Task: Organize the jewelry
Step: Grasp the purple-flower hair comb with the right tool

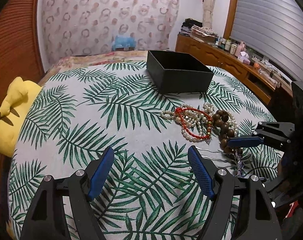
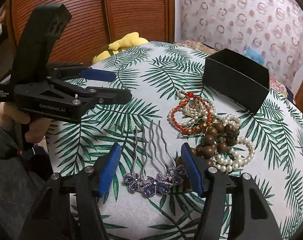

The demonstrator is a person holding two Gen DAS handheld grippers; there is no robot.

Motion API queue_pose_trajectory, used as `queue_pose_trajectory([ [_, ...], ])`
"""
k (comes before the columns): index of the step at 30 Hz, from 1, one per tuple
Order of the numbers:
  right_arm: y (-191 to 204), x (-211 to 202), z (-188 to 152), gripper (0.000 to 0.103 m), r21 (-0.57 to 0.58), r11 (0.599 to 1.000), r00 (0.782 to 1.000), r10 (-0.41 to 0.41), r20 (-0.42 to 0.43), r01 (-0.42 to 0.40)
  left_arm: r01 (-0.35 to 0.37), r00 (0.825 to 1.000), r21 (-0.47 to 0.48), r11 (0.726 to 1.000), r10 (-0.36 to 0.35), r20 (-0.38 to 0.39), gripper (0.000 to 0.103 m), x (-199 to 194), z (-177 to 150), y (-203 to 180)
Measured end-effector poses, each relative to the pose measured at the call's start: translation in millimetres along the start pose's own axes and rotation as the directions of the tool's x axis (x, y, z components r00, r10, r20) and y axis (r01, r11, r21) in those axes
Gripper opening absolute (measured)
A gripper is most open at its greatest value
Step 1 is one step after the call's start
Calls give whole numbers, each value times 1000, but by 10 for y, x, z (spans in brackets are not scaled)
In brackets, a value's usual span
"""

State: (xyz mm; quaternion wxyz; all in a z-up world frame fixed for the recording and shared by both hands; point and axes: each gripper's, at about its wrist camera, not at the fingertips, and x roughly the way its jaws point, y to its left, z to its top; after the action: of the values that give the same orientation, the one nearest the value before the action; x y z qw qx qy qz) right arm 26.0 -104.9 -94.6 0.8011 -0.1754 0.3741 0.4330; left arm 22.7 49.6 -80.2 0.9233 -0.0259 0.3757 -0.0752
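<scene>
The right gripper (image 2: 150,168) has its jaws spread wide, and the purple-jewelled hair comb (image 2: 154,182) lies on the leaf-print tablecloth (image 2: 131,220) right between them, its jewelled head near the base of the fingers and its wavy metal prongs pointing forward out of the gap. Neither blue pad touches it that I can tell. Just beyond the right-hand finger sits the wooden bead bracelet (image 2: 213,140), tangled with the pearl strands (image 2: 237,156) and the red cord bracelet (image 2: 183,112). Further ahead and to the right stands the open black box (image 2: 237,84).

The left gripper (image 1: 151,172) also has its jaws spread, with only tablecloth between them. The jewelry heap lies ahead and to the right of its right-hand finger, the box well beyond the tips. A yellow plush toy (image 1: 11,112) sits far off to its left.
</scene>
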Motion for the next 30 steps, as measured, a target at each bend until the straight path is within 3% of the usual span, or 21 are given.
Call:
queue_pose_trajectory([
  [11,92,173,77,65,-75,997,997,-25,-67,20,0,1000,-14,1000,0,-7,73,38,-40,13],
  [14,81,205,80,54,-86,996,996,-37,-77,30,-5,1000,-19,1000,5,-5,73,29,-43,37],
  [15,63,204,78,44,-81,996,996,-36,-76,29,-5,1000,-22,1000,5,-5,73,27,-44,44],
  [16,53,199,79,40,-81,996,996,-44,-75,38,-4,1000,-25,1000,4,-4,73,28,-45,50],
  [18,33,188,73,39,-79,996,996,-46,-75,40,-4,1000,-27,1000,4,-6,73,35,-48,55],
  [30,-247,-240,33,39,30,995,993,-93,66,91,6,1000,-8,1000,-6,-16,73,93,-38,-28],
])
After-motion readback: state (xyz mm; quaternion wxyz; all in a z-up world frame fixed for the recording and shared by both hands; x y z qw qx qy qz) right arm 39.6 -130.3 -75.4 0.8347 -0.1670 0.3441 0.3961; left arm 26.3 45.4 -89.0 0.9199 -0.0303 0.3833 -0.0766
